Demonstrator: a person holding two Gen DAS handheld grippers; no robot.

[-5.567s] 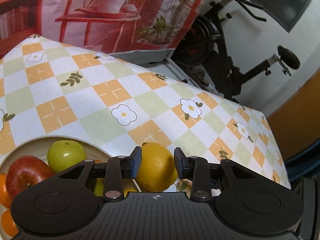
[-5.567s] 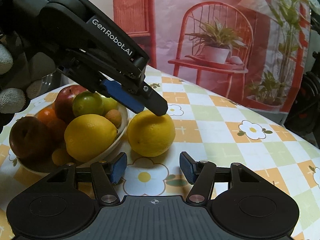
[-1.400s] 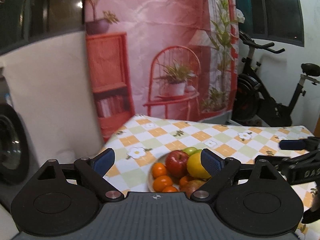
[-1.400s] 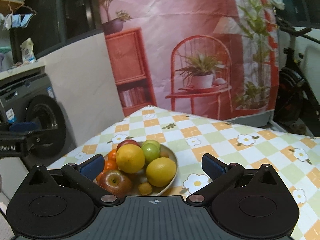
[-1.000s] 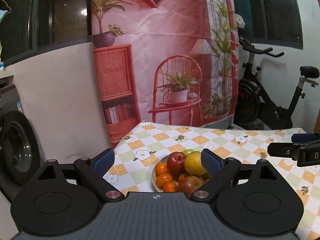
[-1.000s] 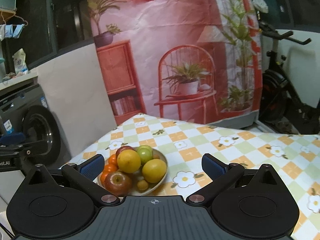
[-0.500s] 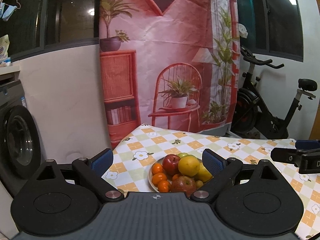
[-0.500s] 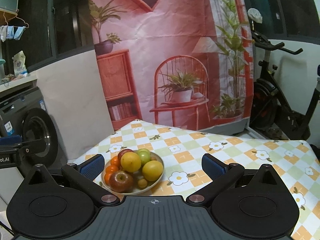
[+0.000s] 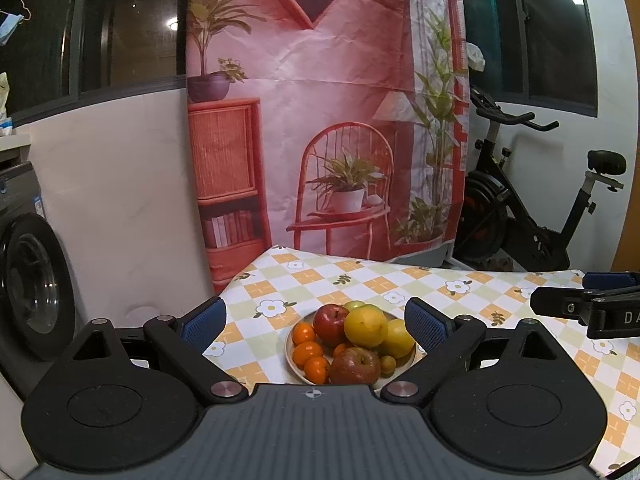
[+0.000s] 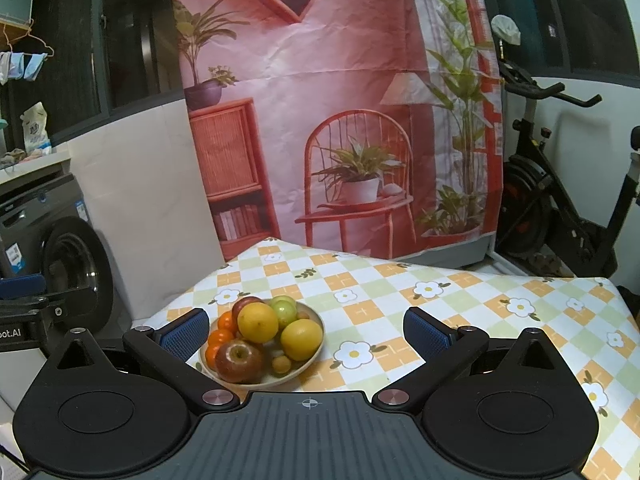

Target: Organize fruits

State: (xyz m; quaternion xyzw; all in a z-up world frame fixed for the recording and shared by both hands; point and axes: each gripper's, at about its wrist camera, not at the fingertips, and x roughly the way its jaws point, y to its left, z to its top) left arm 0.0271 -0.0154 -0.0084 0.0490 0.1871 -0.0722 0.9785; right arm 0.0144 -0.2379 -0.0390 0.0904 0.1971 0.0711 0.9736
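On my left, my left gripper (image 9: 316, 322) stands wide open with nothing between its blue pads; a few seconds ago it was closed around a lemon beside the bowl, and since then I have let go and pulled well back and up, so the whole table now shows beneath it. My right gripper (image 10: 306, 330) is spread just as wide and holds nothing either, having backed away in the same fashion. I judge from this that the sorting is done: no fruit lies loose on the checked tablecloth (image 10: 400, 292), and both tools are clear of the pile.

The bowl (image 10: 316, 350) sits near the table's left corner, heaped full. From left to right in the right wrist view I see small oranges (image 10: 219, 338) at the rim, a red apple (image 10: 239, 356) in front, an orange-yellow citrus (image 10: 258, 322) on top, a green apple (image 10: 285, 308) behind it, and the lemon (image 10: 302, 339) resting at the right edge. A small brownish fruit (image 10: 281, 365) is tucked low in front. The heap looks stable, though the lemon sits close to the rim.
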